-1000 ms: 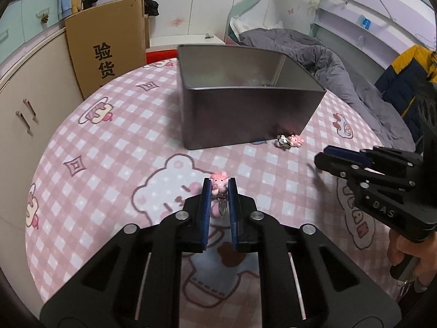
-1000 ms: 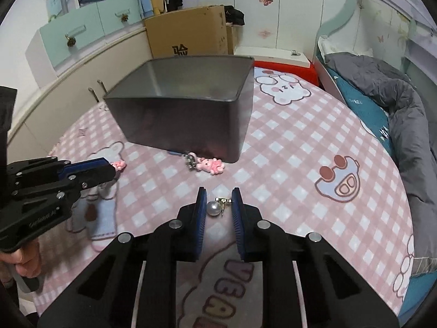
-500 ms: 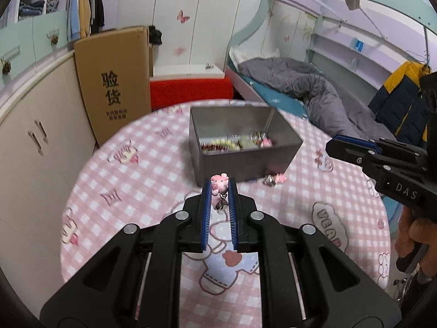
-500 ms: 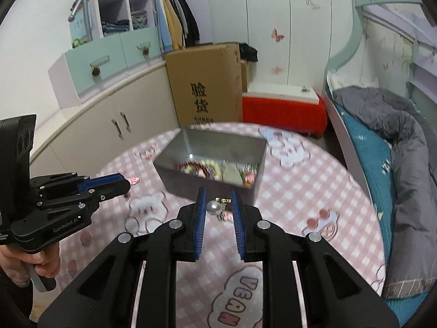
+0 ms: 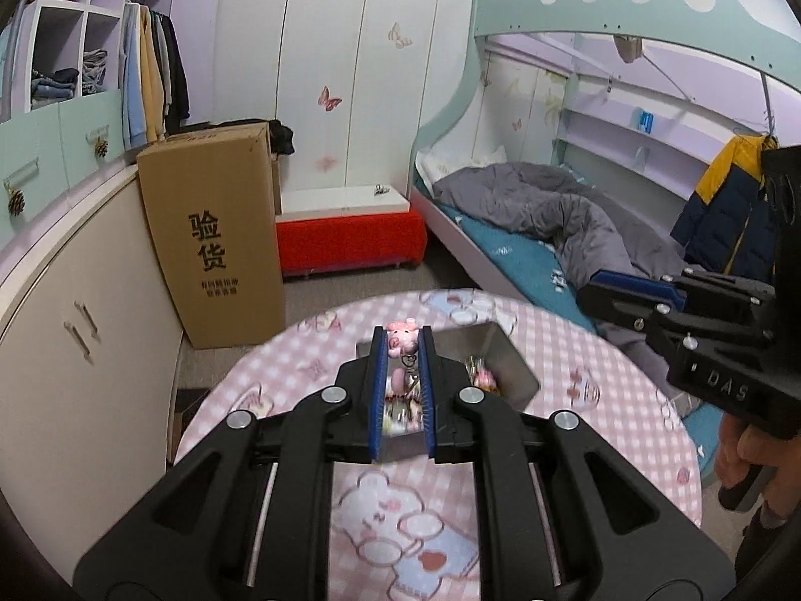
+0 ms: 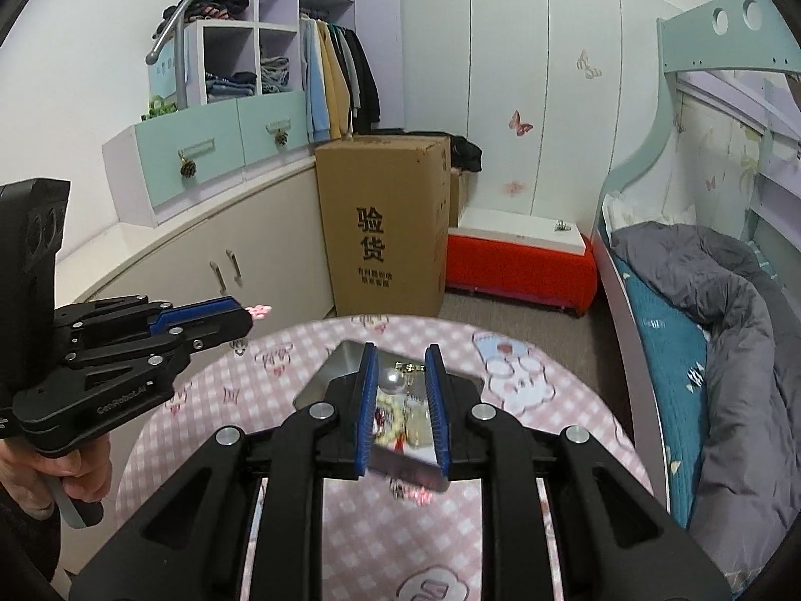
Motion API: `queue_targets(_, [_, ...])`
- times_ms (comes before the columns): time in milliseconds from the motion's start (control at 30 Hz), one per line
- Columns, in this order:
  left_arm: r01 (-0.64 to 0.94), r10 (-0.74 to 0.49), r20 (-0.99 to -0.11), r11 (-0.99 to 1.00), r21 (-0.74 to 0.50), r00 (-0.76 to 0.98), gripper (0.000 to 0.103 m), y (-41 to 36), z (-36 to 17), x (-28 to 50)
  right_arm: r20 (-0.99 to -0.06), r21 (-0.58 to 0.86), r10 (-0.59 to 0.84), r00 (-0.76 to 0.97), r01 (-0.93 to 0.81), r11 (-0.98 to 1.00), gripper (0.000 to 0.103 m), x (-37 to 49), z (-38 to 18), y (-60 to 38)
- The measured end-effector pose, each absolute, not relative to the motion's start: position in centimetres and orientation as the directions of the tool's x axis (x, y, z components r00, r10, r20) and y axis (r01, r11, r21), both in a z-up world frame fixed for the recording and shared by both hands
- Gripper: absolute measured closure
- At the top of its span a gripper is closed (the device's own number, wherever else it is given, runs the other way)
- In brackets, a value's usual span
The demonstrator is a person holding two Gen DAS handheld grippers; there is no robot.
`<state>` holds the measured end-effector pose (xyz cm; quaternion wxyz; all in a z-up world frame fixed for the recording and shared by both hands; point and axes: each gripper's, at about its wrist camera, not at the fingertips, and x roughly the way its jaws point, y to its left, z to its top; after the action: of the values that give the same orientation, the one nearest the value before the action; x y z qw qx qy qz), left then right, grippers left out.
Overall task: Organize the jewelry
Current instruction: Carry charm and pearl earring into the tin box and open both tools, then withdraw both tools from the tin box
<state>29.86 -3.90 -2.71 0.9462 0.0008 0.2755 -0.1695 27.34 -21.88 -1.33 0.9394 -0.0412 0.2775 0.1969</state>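
Left gripper (image 5: 403,345) pinched a pink pig charm (image 5: 402,340); right gripper (image 6: 400,375) pinched a pearl earring (image 6: 393,379). Both hung above the metal box (image 6: 345,355) on the pink checked table (image 6: 575,415), box just ahead and below each, neither clearly nearer. Right view showed jewelry inside and probably another pink charm (image 6: 418,493) beside the box's near wall; left view hid that.

Printed in large black characters on cardboard box (image 5: 215,240) front: "验货", with two smaller lines beneath, too small to read. Embossed on right gripper (image 5: 585,295) body, left wrist view: "DAS". Marked on left gripper (image 6: 245,318) body, right wrist view: "GenRobot.AI".
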Motion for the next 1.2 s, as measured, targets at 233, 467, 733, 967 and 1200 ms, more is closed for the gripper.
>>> queue_targets(233, [0.34, -0.345, -0.524, 0.934, -0.111, 0.778, 0.091, -4.9, -2.1, 32.3, -0.542, 0.038, 0.363, 0.758, -0.41, 0.911, 0.086, 29.3, -1.2, -21.1])
queue_targets(467, [0.349, -0.365, -0.562, 0.926, -0.141, 0.742, 0.09, -5.6, -3.3, 35.0, -0.576, 0.054, 0.368, 0.73, -0.415, 0.908, 0.085, 31.3, -2.6, -20.5])
queue_targets(733, [0.21, -0.269, -0.517, 0.963, -0.172, 0.813, 0.007, -3.0, -3.2, 35.0, -0.588, 0.125, 0.306, 0.749, -0.29, 0.949, 0.007, 33.0, -4.3, -23.0])
queue_targets(967, [0.162, -0.233, -0.513, 0.97, -0.18, 0.826, 0.007, -1.7, -3.4, 33.9, -0.593, 0.149, 0.28, 0.755, -0.238, 0.96, 0.007, 32.4, -4.0, -24.2])
queue_targets(1200, [0.119, -0.198, -0.53, 0.977, -0.178, 0.824, 0.007, -0.9, -4.2, 32.9, -0.592, 0.153, 0.254, 0.765, -0.203, 0.967, 0.007, 31.3, -4.2, -25.2])
